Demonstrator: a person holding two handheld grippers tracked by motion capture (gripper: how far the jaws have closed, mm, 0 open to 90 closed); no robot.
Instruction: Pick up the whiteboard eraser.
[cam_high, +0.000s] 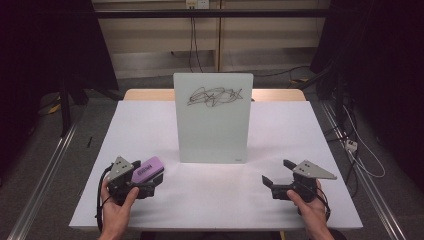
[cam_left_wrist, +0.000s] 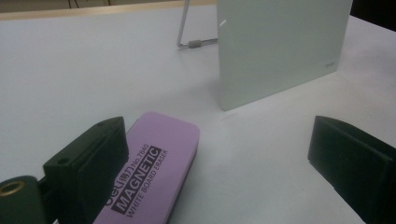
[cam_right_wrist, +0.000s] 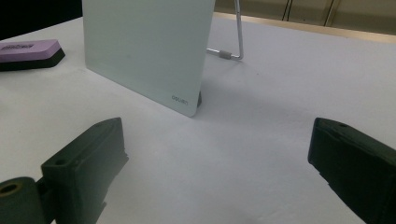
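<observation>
Left gripper (cam_high: 150, 181) at the purple eraser (cam_high: 148, 169), jaws wide, nothing gripped yet.

Eraser lies flat on the white table (cam_high: 215, 200), near-left of the upright whiteboard (cam_high: 213, 117), which carries a black scribble (cam_high: 214, 96) high on its face. In the left gripper view the eraser (cam_left_wrist: 154, 170) sits against the one jaw with a broad gap to the other, so it is off-centre between them. Right gripper (cam_high: 276, 176) rests well apart on the right, jaws also spread and empty (whiteboard corner (cam_right_wrist: 144, 51) ahead of it). Judgement: slide the left gripper sideways to centre the eraser, square the jaws to its long sides, then close low on the body so the felt side stays free to face the board.
</observation>
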